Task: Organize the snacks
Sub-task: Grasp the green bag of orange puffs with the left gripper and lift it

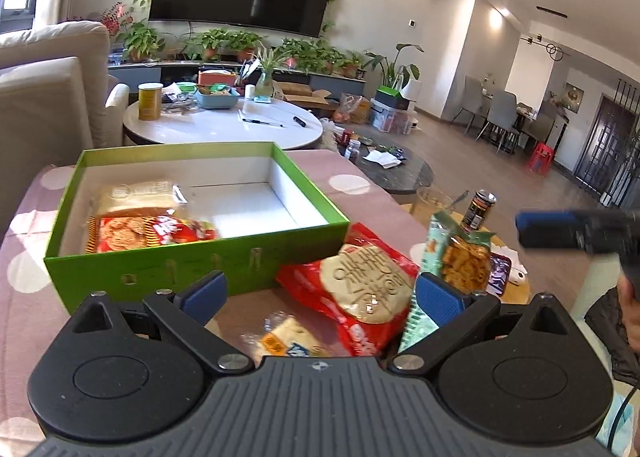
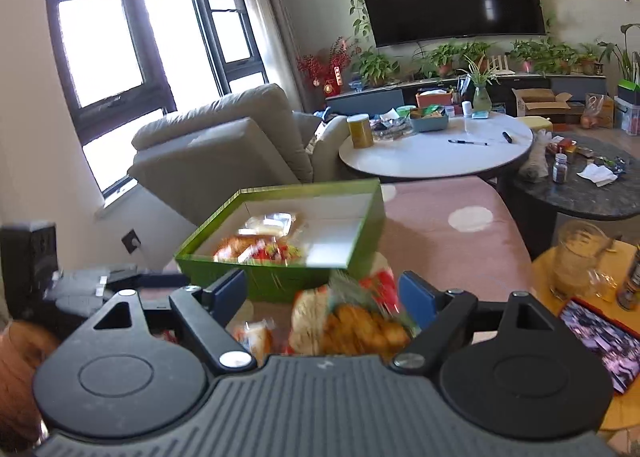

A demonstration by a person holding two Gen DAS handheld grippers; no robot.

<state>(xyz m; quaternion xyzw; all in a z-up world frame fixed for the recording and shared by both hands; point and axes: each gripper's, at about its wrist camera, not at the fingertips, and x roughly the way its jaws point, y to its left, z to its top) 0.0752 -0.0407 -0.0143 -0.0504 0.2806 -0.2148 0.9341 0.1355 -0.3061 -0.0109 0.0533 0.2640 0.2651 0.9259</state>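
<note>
A green box (image 1: 192, 265) with a white inside stands on the pink dotted table (image 1: 24, 225). It holds a red cracker pack (image 1: 148, 233) and a pale pack (image 1: 136, 193). In front of it lie a red rice-cracker bag (image 1: 360, 289), a green snack bag (image 1: 456, 261) and a small clear pack (image 1: 284, 341). My left gripper (image 1: 320, 293) is open above these loose bags. My right gripper (image 2: 320, 293) is open over the same bags (image 2: 352, 321), blurred, with the green box (image 2: 280, 281) beyond. Its blue finger (image 1: 548, 227) shows in the left wrist view.
A white round table (image 1: 224, 125) with a yellow can (image 1: 150, 101) and a blue basket stands behind. A dark round table (image 2: 580, 193) is to the right. A yellow side table (image 2: 560, 289) holds a glass jar (image 2: 576, 257), a can (image 1: 478, 211) and a tablet (image 2: 600, 337). A beige sofa (image 2: 224, 145) is at left.
</note>
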